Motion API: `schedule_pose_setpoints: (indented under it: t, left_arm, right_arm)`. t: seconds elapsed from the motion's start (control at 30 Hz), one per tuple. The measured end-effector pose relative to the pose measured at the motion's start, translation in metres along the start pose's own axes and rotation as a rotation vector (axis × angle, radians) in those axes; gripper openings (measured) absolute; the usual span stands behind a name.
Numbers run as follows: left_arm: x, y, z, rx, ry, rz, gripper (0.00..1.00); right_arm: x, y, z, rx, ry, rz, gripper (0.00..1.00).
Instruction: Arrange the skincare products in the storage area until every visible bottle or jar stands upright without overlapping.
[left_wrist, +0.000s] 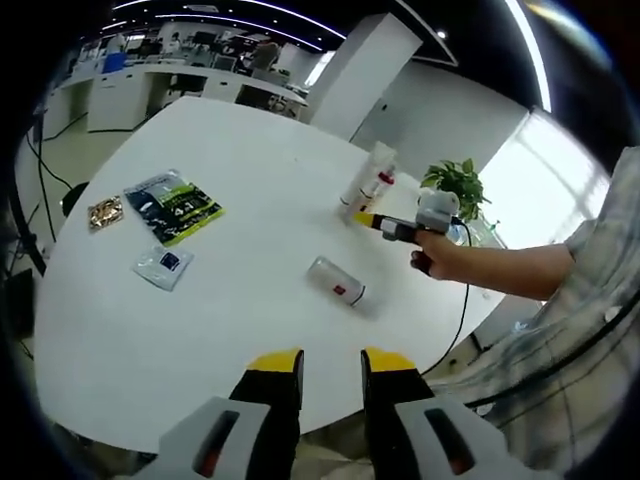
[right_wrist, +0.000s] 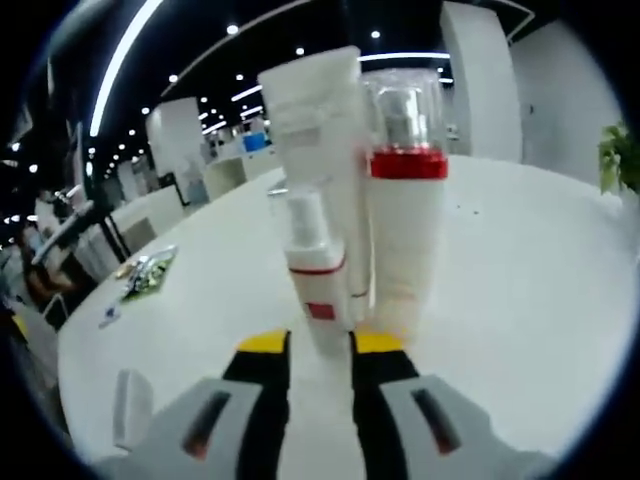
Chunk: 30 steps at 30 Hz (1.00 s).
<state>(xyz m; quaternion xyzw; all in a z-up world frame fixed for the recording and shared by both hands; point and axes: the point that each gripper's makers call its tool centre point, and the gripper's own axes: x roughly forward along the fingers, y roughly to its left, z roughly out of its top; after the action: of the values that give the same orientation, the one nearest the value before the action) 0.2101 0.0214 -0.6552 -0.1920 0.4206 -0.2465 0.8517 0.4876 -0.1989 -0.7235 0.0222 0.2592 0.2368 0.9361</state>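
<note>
My right gripper is shut on a small white bottle with a red band, which stands upright on the white table. Right behind it stand a tall white tube and a white pump bottle with a red collar and clear cap. In the left gripper view that standing group is at the table's far right, with the right gripper held by a hand at its base. A clear jar with a red label lies on its side mid-table. My left gripper is open above the near edge of the table, holding nothing.
Flat packets lie on the table's left: a green-black sachet, a small clear one and a brown one. A potted plant stands past the far right edge. A person's arm reaches in from the right. Desks stand behind.
</note>
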Motion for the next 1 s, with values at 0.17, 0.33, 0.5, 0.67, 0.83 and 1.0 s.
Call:
schedule_pose_setpoints:
  t: [0.17, 0.33, 0.5, 0.67, 0.83, 1.0]
  left_arm:
    - [0.0, -0.002, 0.001, 0.005, -0.002, 0.001, 0.23]
    - [-0.001, -0.001, 0.0, 0.004, -0.001, 0.004, 0.23]
    - [0.002, -0.002, 0.0, 0.004, 0.004, 0.0, 0.23]
    - [0.009, -0.009, 0.004, 0.019, 0.011, -0.018, 0.23]
    - [0.017, -0.013, 0.008, 0.03, 0.014, -0.039, 0.23]
    - [0.028, -0.017, 0.012, 0.051, 0.03, -0.067, 0.23]
  right_arm:
    - [-0.001, 0.002, 0.0, 0.016, -0.001, 0.009, 0.21]
    - [-0.002, 0.002, 0.0, 0.019, 0.002, 0.007, 0.21]
    - [-0.006, 0.001, -0.001, 0.023, 0.006, 0.008, 0.22]
    - [-0.021, 0.013, -0.007, 0.053, 0.022, 0.044, 0.26]
    - [-0.039, 0.047, -0.018, 0.026, 0.045, 0.148, 0.34]
    - [-0.062, 0.093, -0.038, -0.014, 0.127, 0.301, 0.36]
